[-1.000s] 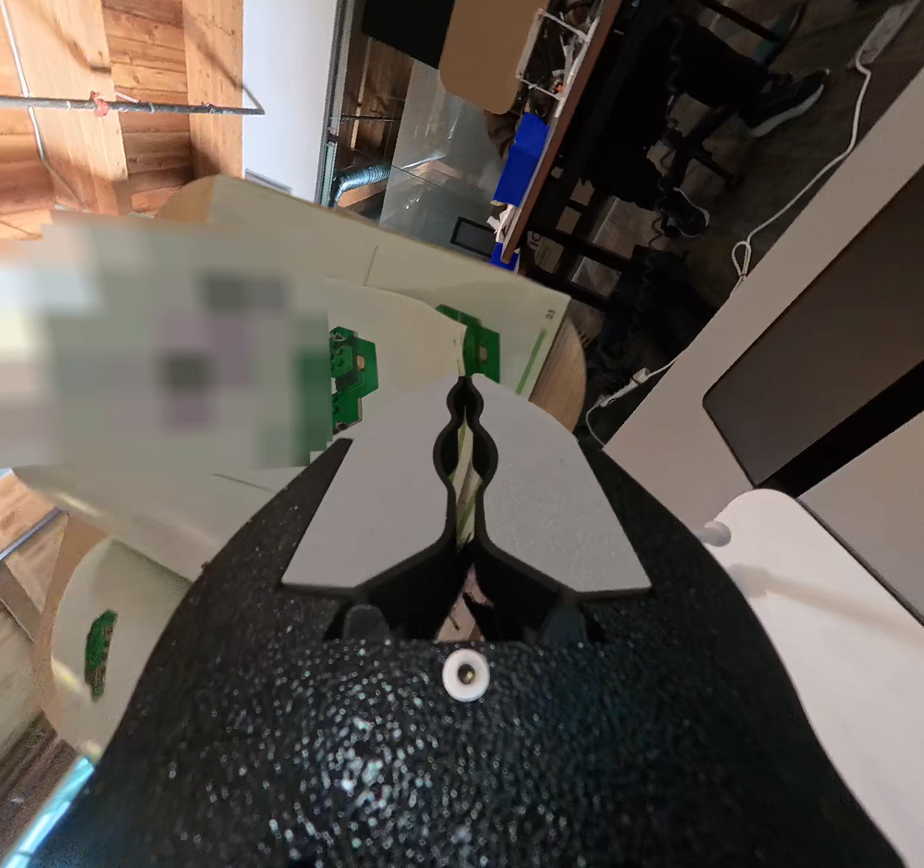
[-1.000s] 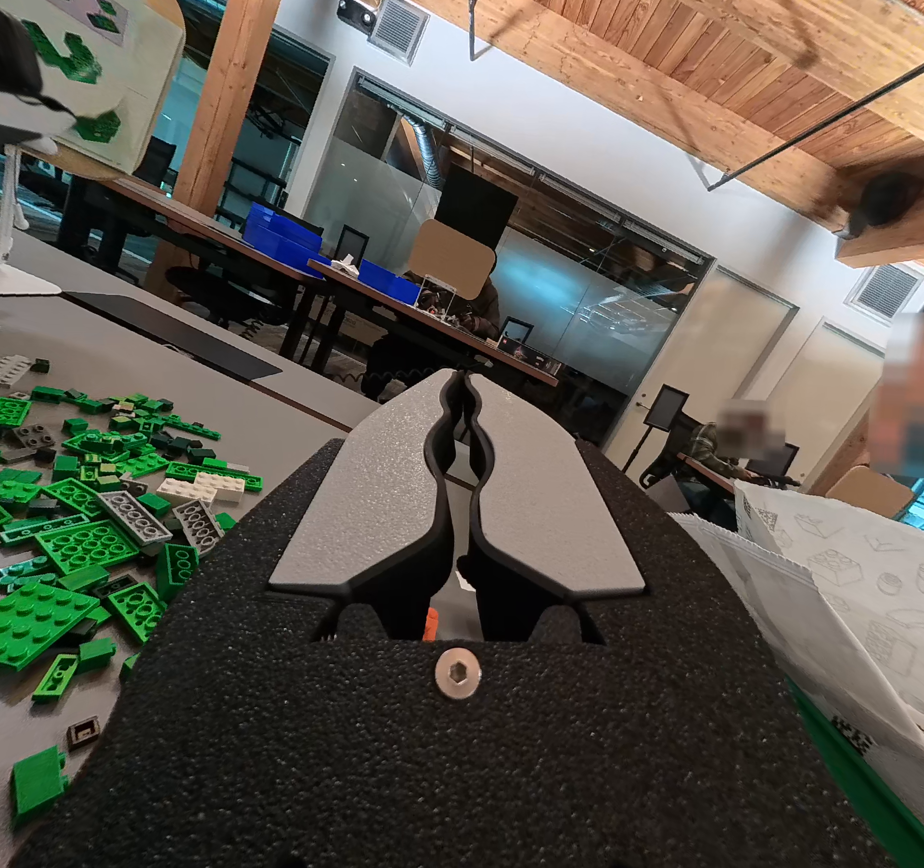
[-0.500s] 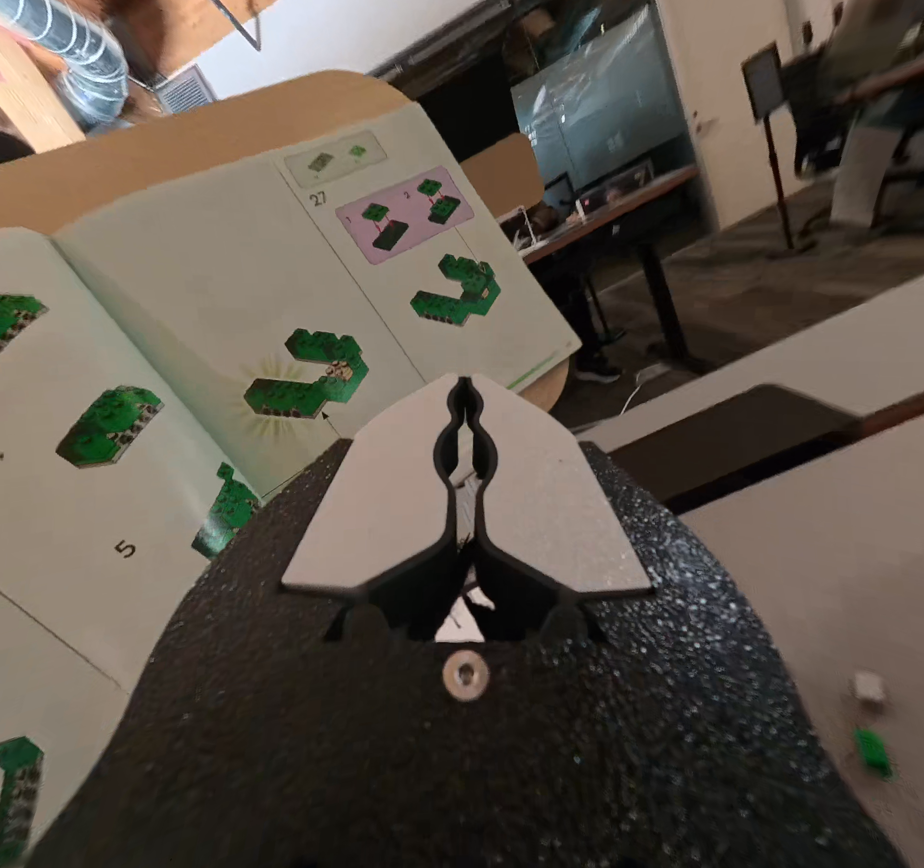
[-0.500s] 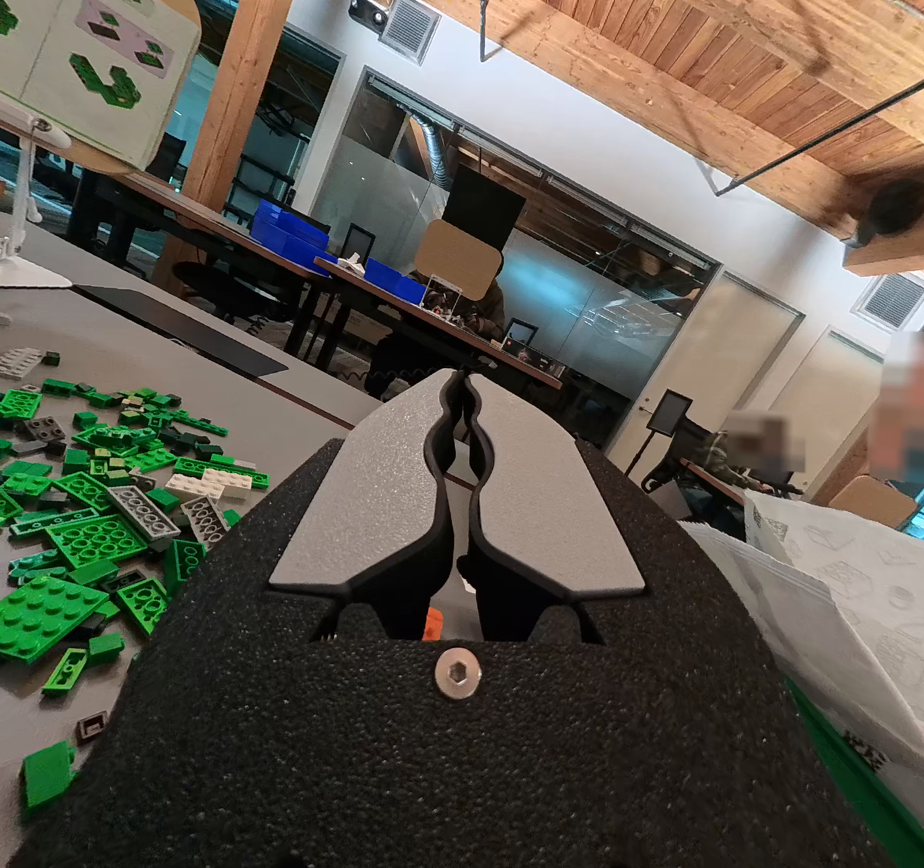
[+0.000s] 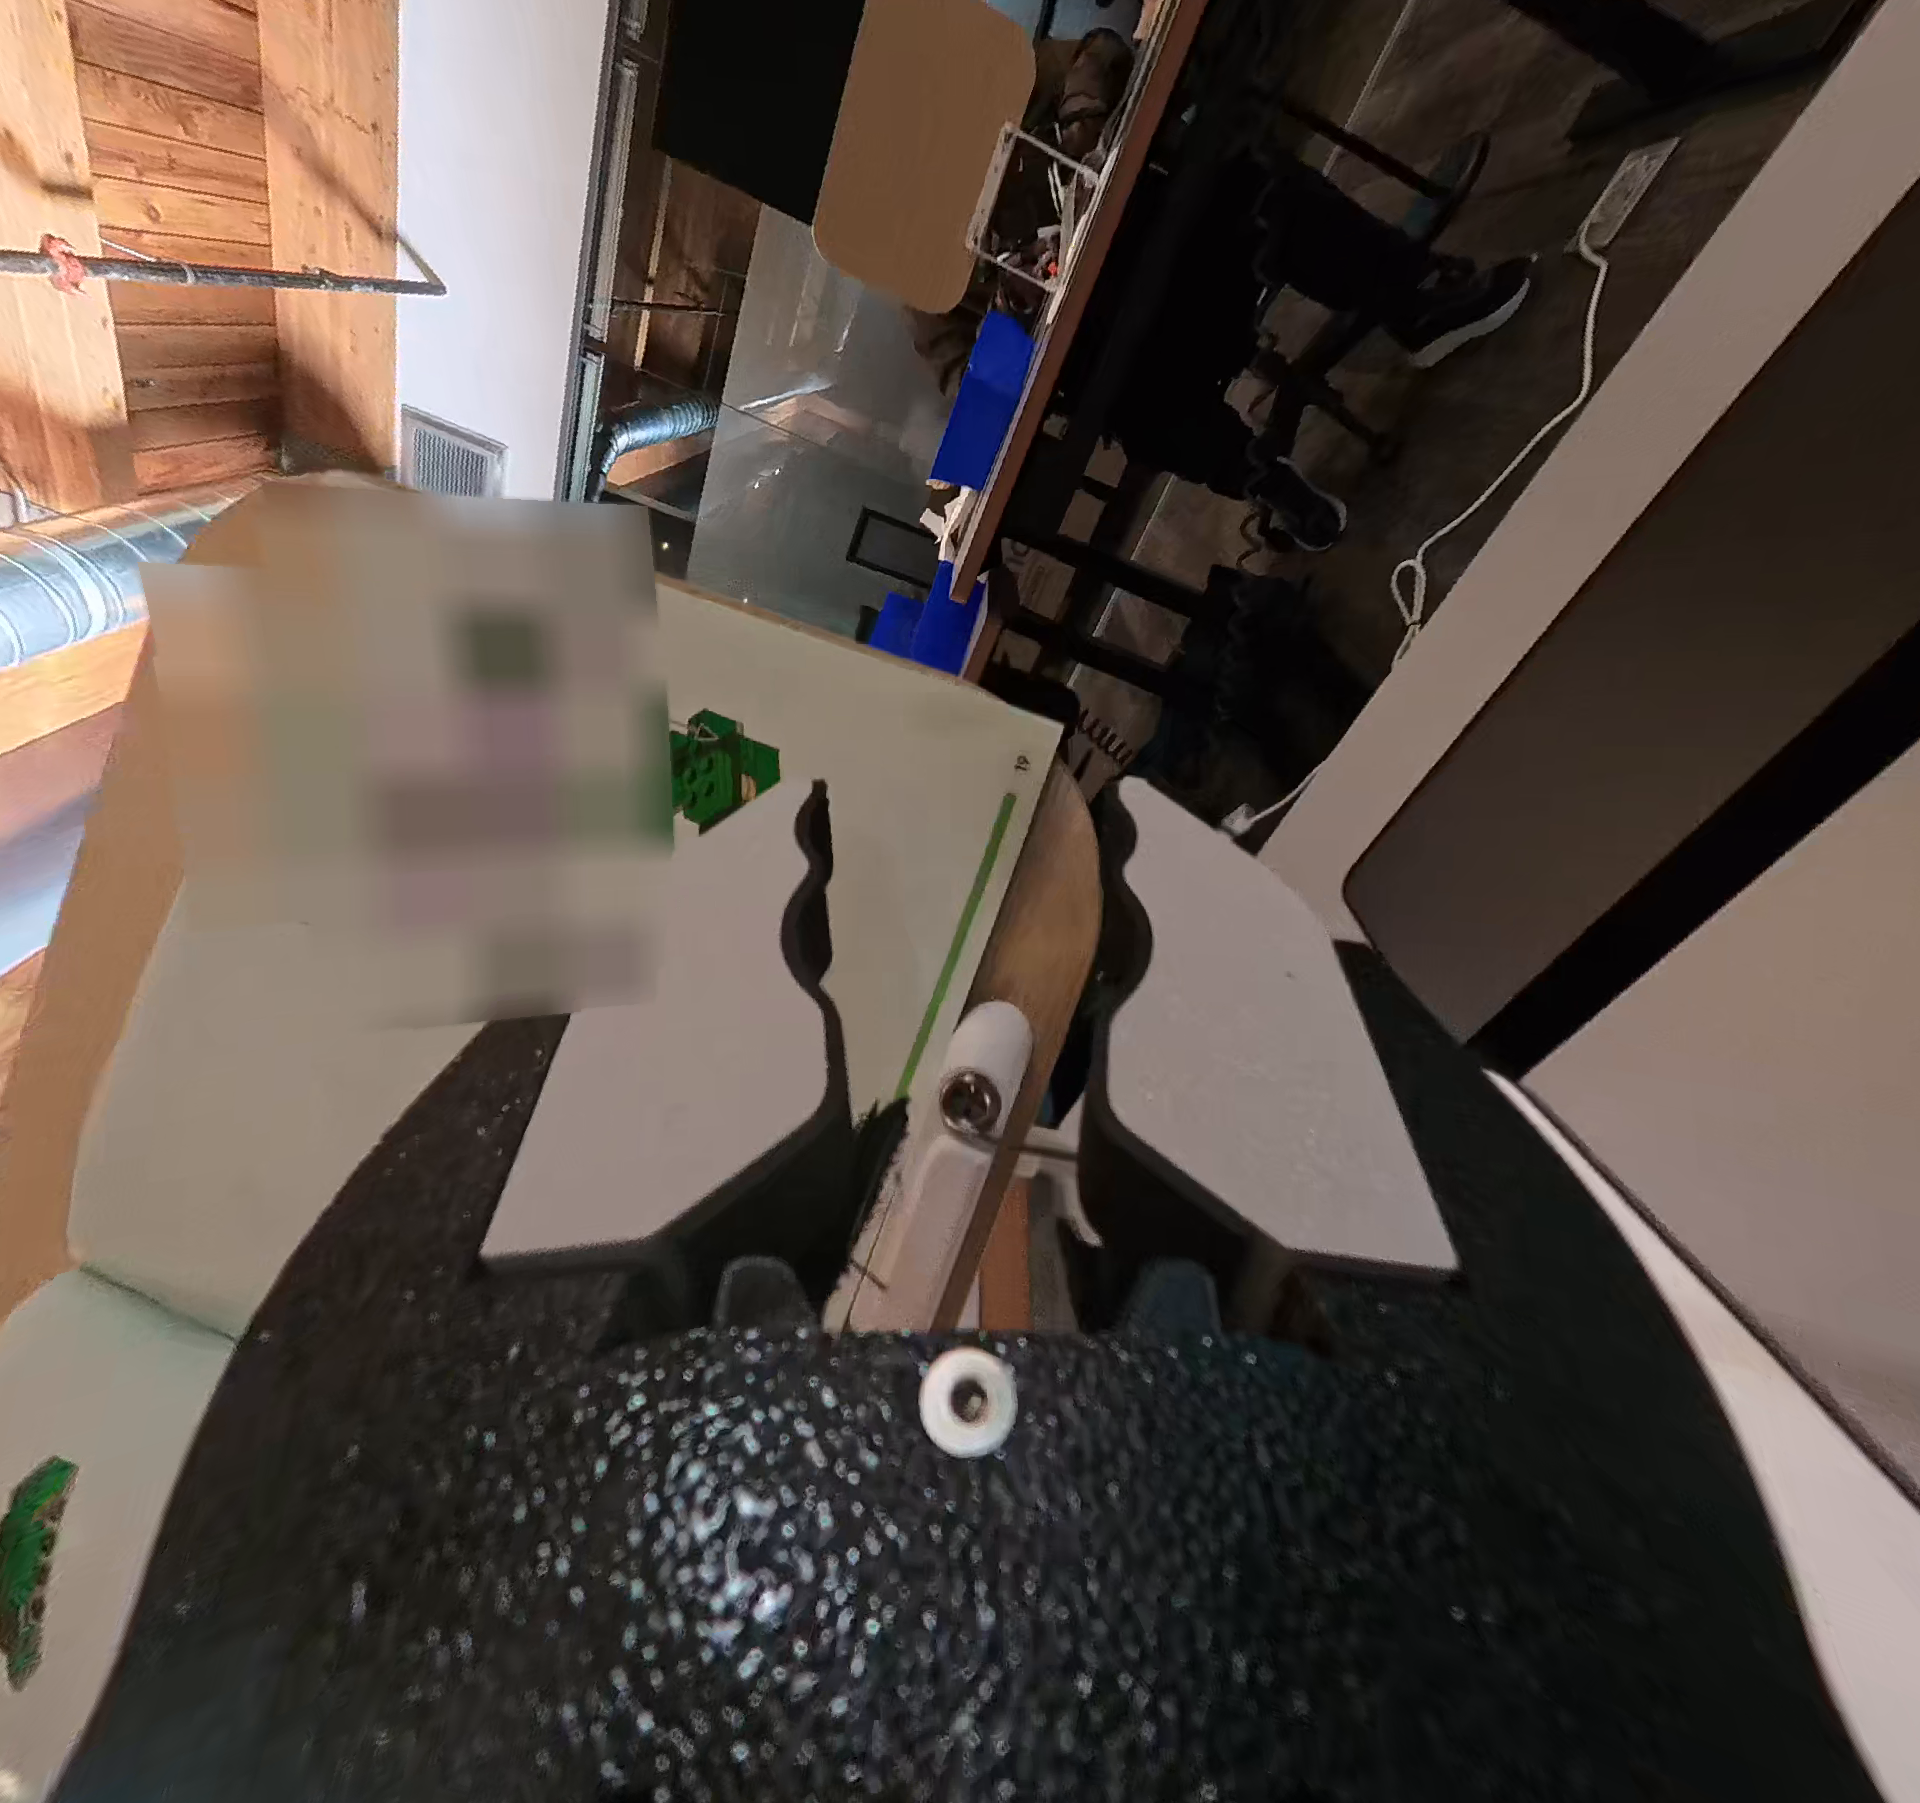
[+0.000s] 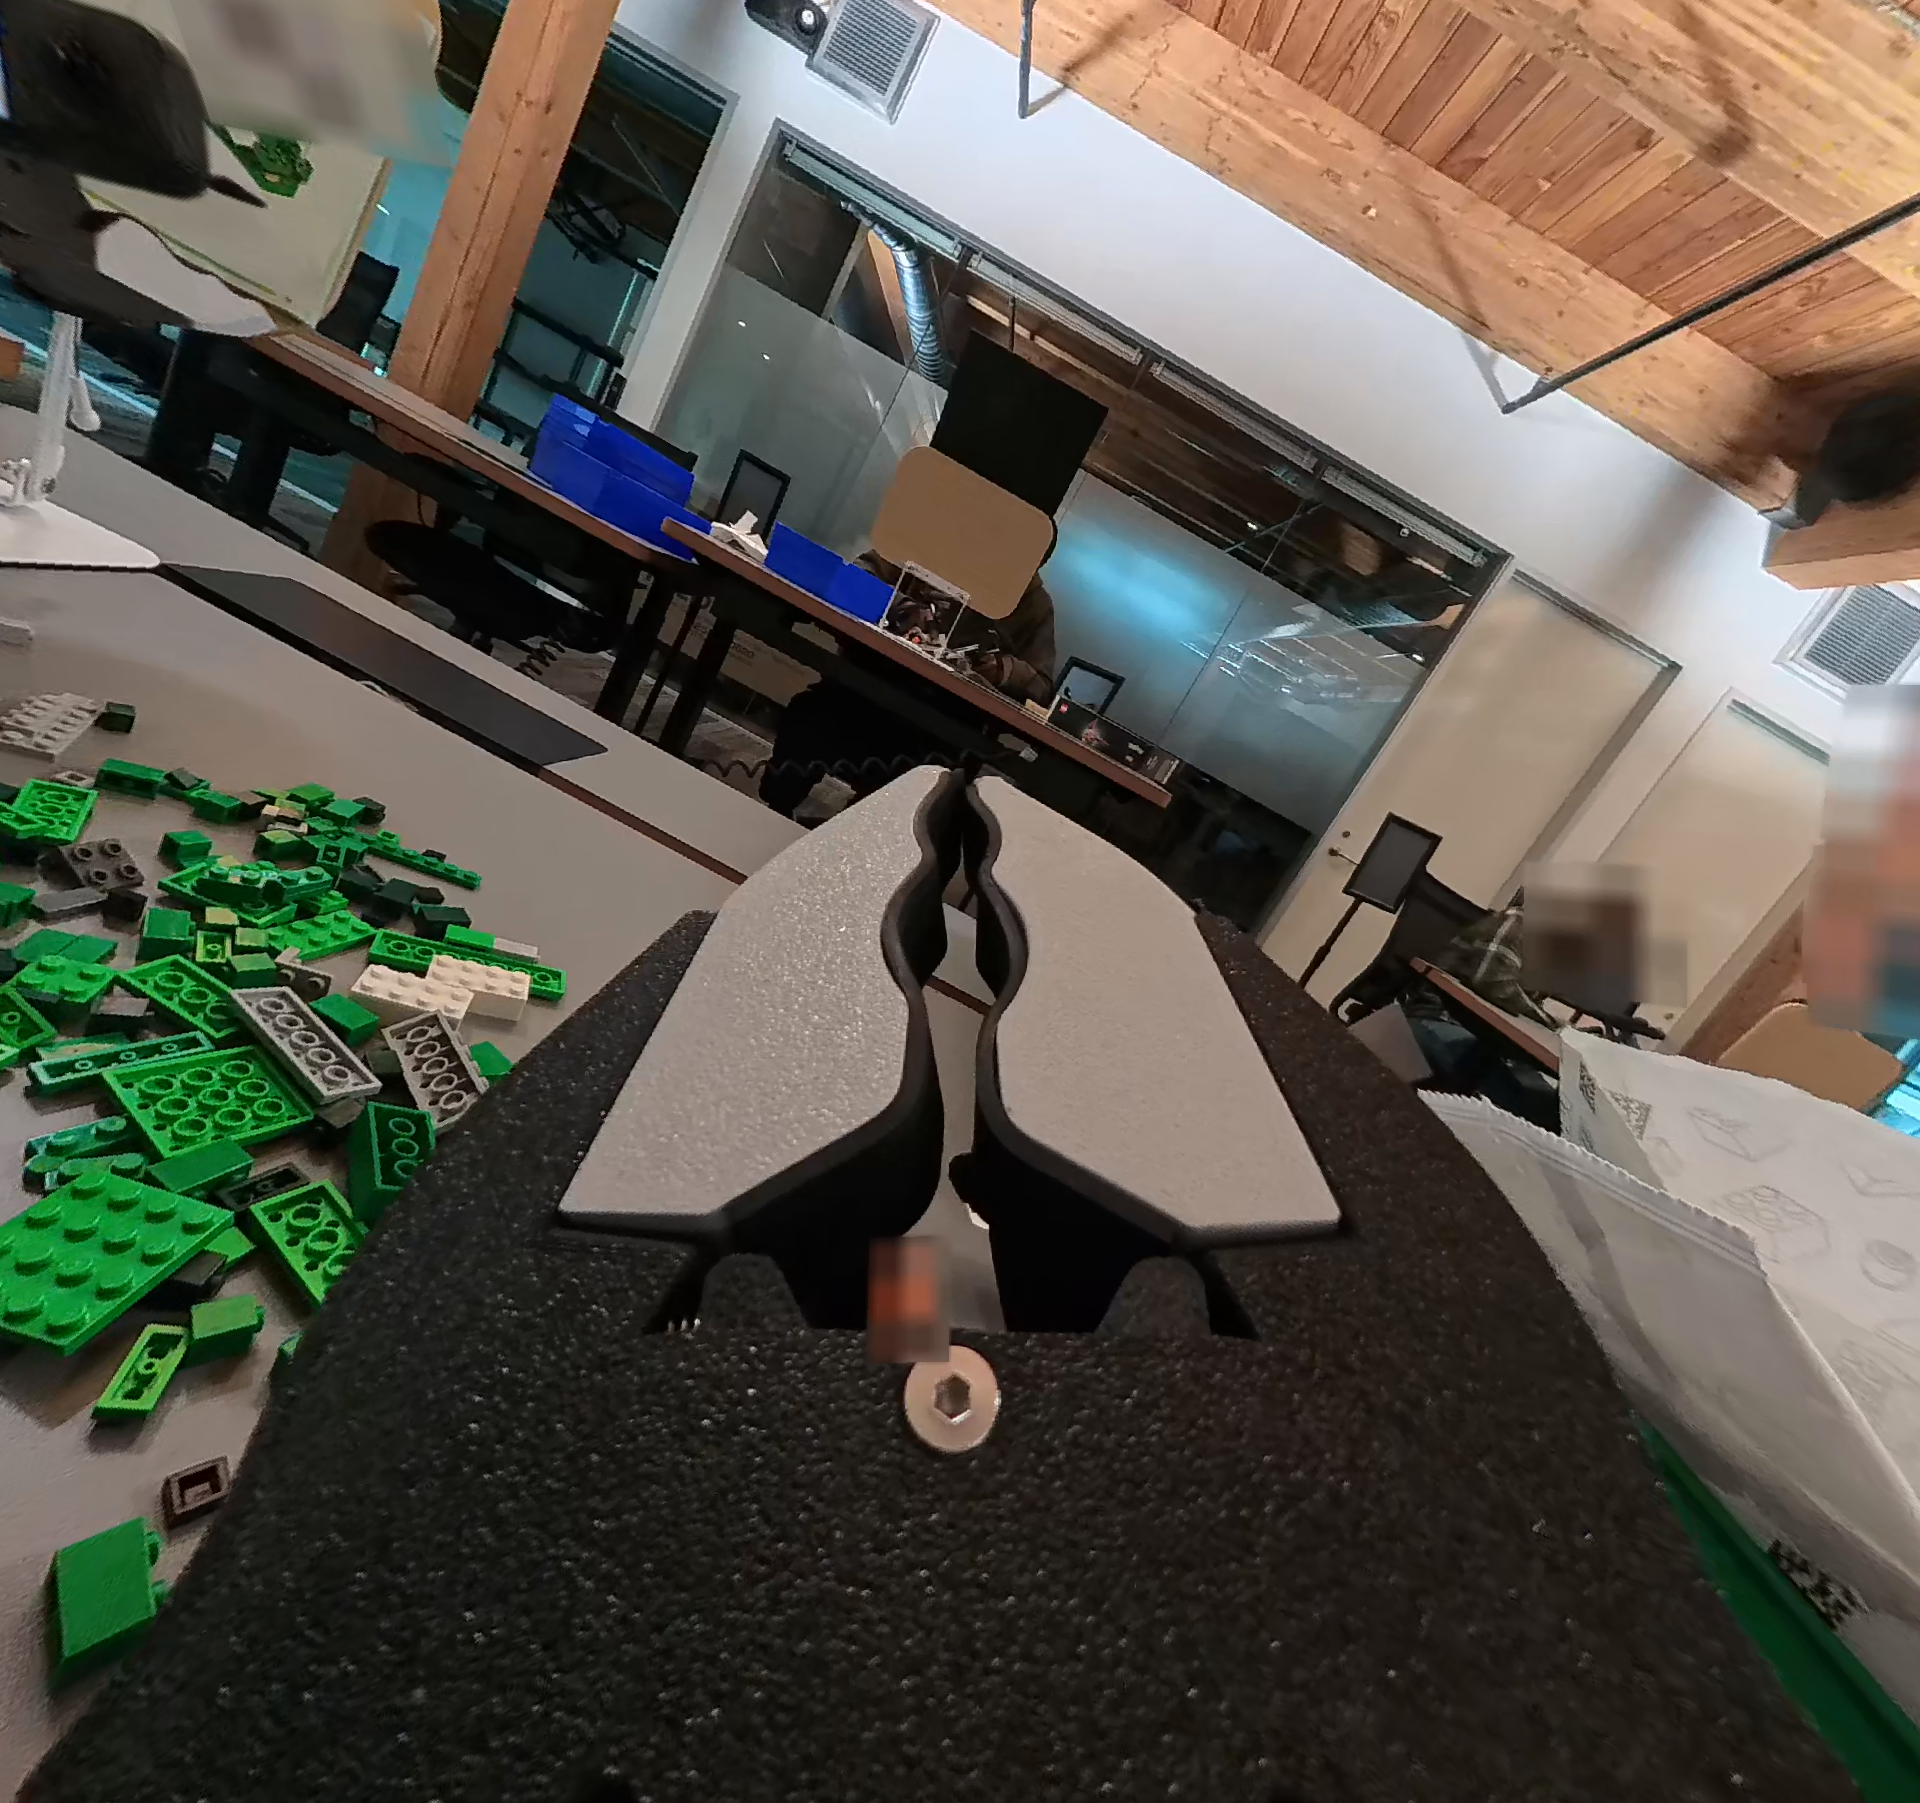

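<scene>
- The left gripper (image 5: 961, 823) has its jaws spread wide apart and grips nothing; the view is rolled onto its side.
- Between its fingers lies the outer edge of an open instruction booklet (image 5: 894, 818), pale pages with green brick drawings and a green stripe along the margin. The page passes in front of the left finger (image 5: 665, 1078), part of it blurred over.
- Just right of that page edge, still inside the gap, a white clip arm with a screw (image 5: 971, 1093) presses against the brown board (image 5: 1049, 922) backing the booklet.
- Beyond the right finger sits the white base plate (image 5: 1662, 1338) of the stand on the grey table (image 5: 1766, 1078).
- The right gripper (image 6: 961, 797) is closed, fingertips touching, with nothing between them; it sits low over the same table.
- To its left a heap of loose building bricks (image 6: 208, 1026) is spread out, mostly green, with a few grey and white plates.
- Far up to its left the left gripper shows as a dark shape against the booklet on its stand.
- Close on its right stands a white paper bag (image 6: 1714, 1286) printed with brick outlines, a green edge below it.
</scene>
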`<state>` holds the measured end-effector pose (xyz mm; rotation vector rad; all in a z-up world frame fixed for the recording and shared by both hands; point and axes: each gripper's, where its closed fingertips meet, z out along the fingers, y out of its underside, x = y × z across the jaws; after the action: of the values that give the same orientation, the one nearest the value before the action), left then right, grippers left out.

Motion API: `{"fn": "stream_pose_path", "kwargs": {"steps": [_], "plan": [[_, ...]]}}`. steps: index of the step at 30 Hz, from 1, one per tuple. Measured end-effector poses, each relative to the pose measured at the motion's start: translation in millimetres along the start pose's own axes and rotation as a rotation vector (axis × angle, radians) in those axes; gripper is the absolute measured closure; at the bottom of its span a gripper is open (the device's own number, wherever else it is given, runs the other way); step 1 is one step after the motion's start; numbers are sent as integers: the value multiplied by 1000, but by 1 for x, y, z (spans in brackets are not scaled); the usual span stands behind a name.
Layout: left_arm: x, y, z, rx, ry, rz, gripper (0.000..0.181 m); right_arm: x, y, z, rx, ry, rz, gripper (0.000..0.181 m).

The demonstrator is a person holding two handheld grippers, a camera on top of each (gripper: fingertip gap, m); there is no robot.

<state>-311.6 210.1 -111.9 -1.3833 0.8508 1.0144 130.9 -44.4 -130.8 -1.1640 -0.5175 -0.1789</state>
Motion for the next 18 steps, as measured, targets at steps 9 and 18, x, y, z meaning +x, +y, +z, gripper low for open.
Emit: {"fn": "stream_pose_path", "kwargs": {"steps": [9, 18], "plan": [[-1, -4, 13, -28, -54, 136, 143, -5, -1, 2, 5, -23, 2, 181], [-1, 2, 16, -52, -46, 145, 148, -5, -1, 2, 7, -26, 10, 181]]}}
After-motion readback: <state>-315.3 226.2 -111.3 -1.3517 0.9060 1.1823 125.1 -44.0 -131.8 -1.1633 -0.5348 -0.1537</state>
